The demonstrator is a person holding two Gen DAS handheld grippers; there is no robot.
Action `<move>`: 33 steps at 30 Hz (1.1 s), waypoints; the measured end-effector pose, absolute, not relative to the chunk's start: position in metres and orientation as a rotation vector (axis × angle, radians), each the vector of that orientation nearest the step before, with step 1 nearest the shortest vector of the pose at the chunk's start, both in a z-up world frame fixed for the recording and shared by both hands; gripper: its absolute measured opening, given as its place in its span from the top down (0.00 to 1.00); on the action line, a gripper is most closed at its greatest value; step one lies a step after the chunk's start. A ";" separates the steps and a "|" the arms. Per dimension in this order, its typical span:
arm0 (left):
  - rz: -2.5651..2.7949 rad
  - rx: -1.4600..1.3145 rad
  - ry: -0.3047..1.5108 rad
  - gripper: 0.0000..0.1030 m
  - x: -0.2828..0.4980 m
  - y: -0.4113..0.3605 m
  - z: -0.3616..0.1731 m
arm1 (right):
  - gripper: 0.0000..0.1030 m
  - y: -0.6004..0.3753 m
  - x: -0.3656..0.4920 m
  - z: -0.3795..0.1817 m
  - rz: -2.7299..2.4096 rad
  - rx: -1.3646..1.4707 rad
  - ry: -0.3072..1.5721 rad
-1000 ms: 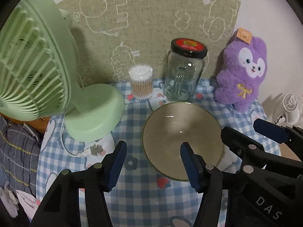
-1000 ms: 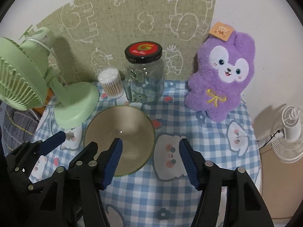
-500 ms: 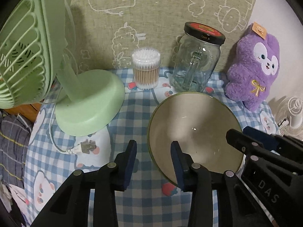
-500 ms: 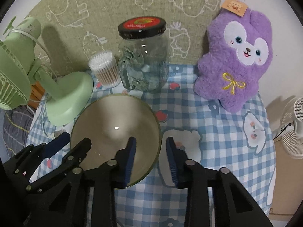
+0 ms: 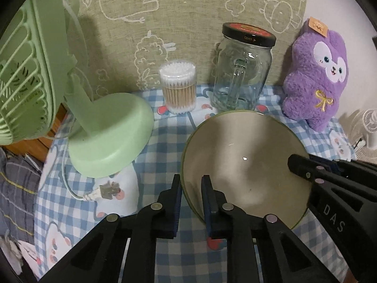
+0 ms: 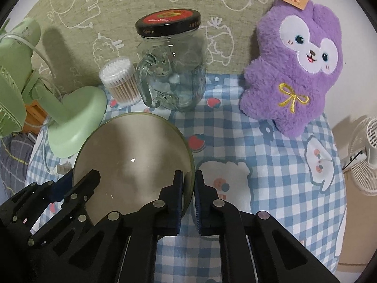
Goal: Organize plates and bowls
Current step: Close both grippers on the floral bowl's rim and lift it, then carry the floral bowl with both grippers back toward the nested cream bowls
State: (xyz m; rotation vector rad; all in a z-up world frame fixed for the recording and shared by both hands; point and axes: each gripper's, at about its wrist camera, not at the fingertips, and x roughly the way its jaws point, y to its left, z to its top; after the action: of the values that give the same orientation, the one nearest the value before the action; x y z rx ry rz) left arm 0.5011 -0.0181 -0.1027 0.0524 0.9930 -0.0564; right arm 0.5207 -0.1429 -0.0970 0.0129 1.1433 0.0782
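Both grippers, left (image 5: 191, 189) and right (image 6: 188, 186), clamp the bowl (image 5: 245, 165) rim; right one reads "DAS"; jar (image 5: 242, 70) lid "Open".

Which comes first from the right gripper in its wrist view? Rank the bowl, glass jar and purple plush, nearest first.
1. bowl: its rim sits between the right gripper fingers.
2. glass jar: behind the bowl, by the backdrop.
3. purple plush: far right; nearly level with the jar, so uncertain.

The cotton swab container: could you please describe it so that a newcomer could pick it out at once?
Look to the back of the checked tablecloth, against the beige cartoon-print backdrop. There, between the green fan's round base and the black-lidded glass jar, stands the cotton swab container. It is the only small clear cylinder, packed with upright white-tipped sticks.
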 end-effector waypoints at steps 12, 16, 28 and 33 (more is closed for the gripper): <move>-0.046 0.047 1.017 0.90 0.496 -0.016 -0.102 | 0.89 -0.143 0.516 -0.094 0.064 0.022 1.167; -0.042 0.044 1.021 0.90 0.488 -0.014 -0.100 | 0.89 -0.140 0.507 -0.091 0.061 0.012 1.176; -0.040 0.052 1.006 0.90 0.445 -0.008 -0.080 | 0.89 -0.133 0.470 -0.072 0.070 0.009 1.177; -0.042 0.053 0.990 0.91 0.423 -0.006 -0.070 | 0.89 -0.130 0.450 -0.060 0.065 0.010 1.162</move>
State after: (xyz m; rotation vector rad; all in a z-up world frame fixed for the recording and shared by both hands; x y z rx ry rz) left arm 0.4231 -0.0059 -0.0703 0.0534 0.9904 -0.0418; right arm 0.4496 -0.1296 -0.0602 0.0104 1.1622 0.0652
